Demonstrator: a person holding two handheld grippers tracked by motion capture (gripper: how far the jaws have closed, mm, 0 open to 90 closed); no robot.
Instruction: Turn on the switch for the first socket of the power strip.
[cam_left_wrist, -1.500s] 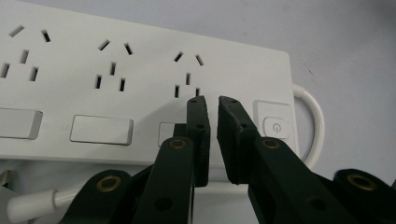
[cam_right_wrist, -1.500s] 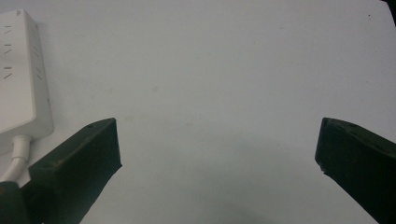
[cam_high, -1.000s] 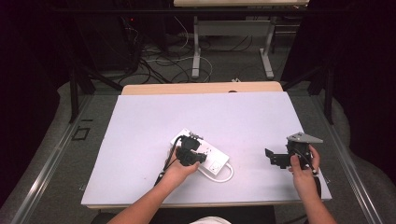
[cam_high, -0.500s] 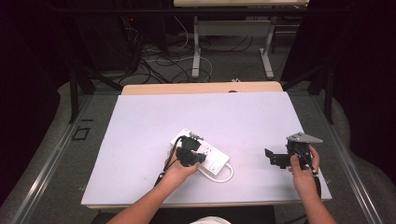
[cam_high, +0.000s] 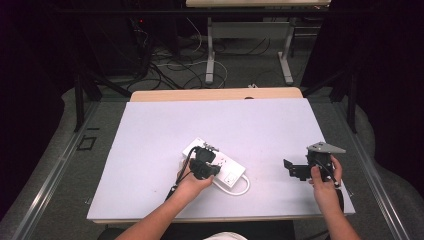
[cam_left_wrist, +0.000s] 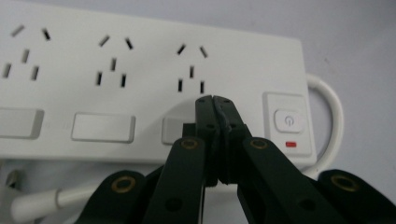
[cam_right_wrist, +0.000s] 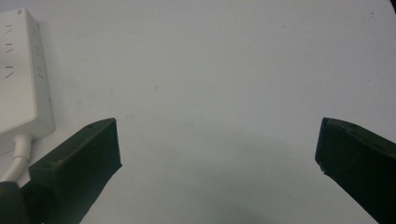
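A white power strip (cam_high: 231, 175) lies on the white table mat (cam_high: 240, 125), left of centre near the front. My left gripper (cam_high: 206, 160) is over it. In the left gripper view the jaws of that gripper (cam_left_wrist: 214, 100) are shut together with nothing between them. Their tips sit over the third rocker switch (cam_left_wrist: 172, 130), just left of the power button (cam_left_wrist: 289, 120); I cannot tell whether they touch it. My right gripper (cam_high: 295, 170) is held at the right side of the mat, and its jaws (cam_right_wrist: 217, 144) stand wide open and empty above bare mat.
The strip's white cable (cam_high: 242, 189) loops out at its front right end and shows in the right gripper view (cam_right_wrist: 16, 154) beside the strip (cam_right_wrist: 18, 79). A wooden table edge (cam_high: 215, 94) lies behind the mat. Table legs and loose cables (cam_high: 200, 60) are on the floor beyond.
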